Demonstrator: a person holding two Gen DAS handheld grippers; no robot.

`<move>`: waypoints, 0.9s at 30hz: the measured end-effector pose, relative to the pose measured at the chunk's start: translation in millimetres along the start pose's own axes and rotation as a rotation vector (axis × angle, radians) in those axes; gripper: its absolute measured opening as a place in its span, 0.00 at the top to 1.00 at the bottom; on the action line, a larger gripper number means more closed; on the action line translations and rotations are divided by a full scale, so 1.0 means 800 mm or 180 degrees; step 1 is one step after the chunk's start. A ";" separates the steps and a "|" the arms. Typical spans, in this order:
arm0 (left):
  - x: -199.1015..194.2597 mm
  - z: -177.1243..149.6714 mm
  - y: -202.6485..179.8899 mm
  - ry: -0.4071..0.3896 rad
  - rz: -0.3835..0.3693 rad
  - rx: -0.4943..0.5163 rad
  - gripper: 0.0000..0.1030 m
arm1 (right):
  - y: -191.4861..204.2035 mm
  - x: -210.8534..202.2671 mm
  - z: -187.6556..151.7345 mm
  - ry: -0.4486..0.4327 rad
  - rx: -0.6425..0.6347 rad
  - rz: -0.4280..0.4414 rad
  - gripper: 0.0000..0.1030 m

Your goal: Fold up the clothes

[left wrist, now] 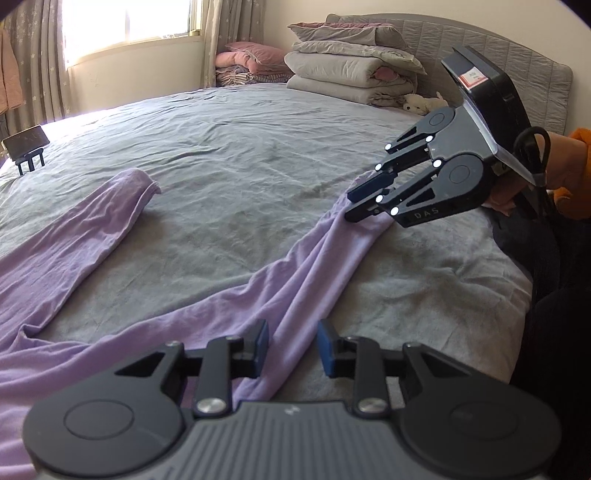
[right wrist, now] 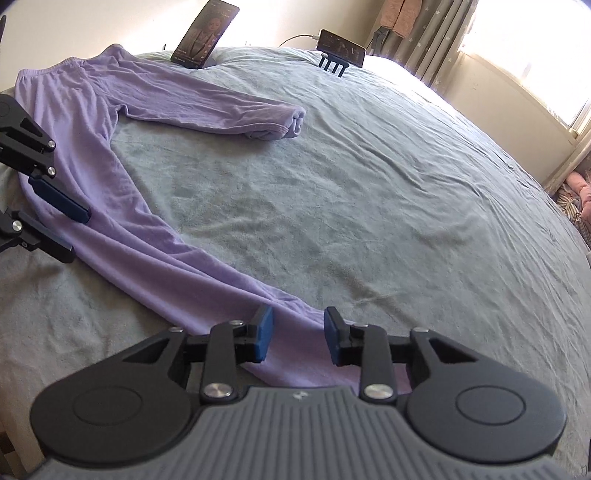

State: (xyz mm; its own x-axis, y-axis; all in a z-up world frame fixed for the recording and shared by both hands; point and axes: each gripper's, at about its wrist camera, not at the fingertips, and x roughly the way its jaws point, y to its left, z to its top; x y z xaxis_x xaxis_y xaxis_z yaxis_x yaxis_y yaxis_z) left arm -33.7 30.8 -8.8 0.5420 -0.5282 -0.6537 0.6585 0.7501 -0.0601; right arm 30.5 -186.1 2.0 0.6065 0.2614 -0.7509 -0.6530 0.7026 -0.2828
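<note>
Purple trousers [right wrist: 140, 206] lie spread on the grey bedsheet [right wrist: 369, 184], waistband at the far left. One leg [right wrist: 221, 110] stretches away, its cuff rolled over. The other leg [left wrist: 325, 258] runs between both grippers. My left gripper [left wrist: 294, 343] hovers low over the upper part of this leg, blue pads apart, a fold of cloth lying between and under them. It also shows as the left gripper [right wrist: 75, 236] at the picture's edge. My right gripper [right wrist: 298, 338] stands at the cuff end, pads apart over the cloth. From the side, the right gripper [left wrist: 354, 205] has its fingers close together there.
Two phones on stands [right wrist: 205, 35] [right wrist: 341, 46] sit at the bed's far edge. Folded quilts and pillows [left wrist: 351, 70] are stacked by the headboard, with a small plush toy [left wrist: 421, 103]. A hand with an orange sleeve [left wrist: 576, 158] holds the right gripper. Curtained window behind.
</note>
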 end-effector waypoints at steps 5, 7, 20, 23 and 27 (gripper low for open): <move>-0.002 -0.002 0.004 -0.0031 -0.0034 -0.0034 0.89 | 0.006 -0.010 -0.006 -0.0033 0.0038 -0.0012 0.99; -0.005 -0.002 0.004 -0.0050 -0.0042 -0.0035 0.90 | 0.007 -0.017 -0.009 -0.0058 0.0082 -0.0027 1.00; -0.015 -0.008 -0.027 0.0041 -0.0331 0.0373 0.94 | -0.005 -0.053 -0.039 0.0038 0.0698 -0.0026 0.87; -0.015 -0.002 -0.031 -0.0033 -0.0302 0.0409 0.83 | -0.020 -0.054 -0.048 0.0102 0.0887 -0.0144 0.81; -0.002 0.010 -0.028 -0.0047 -0.0220 0.0354 0.76 | -0.044 -0.050 -0.062 0.0155 0.1145 -0.0302 0.60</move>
State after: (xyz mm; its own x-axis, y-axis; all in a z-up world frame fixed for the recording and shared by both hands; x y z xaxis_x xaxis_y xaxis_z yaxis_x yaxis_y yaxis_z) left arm -45.0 12.1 -0.3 0.5003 -0.5836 -0.6396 0.7480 0.6634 -0.0202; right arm 7.0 -254.0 12.5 0.6287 0.1584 -0.7613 -0.3885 0.9121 -0.1311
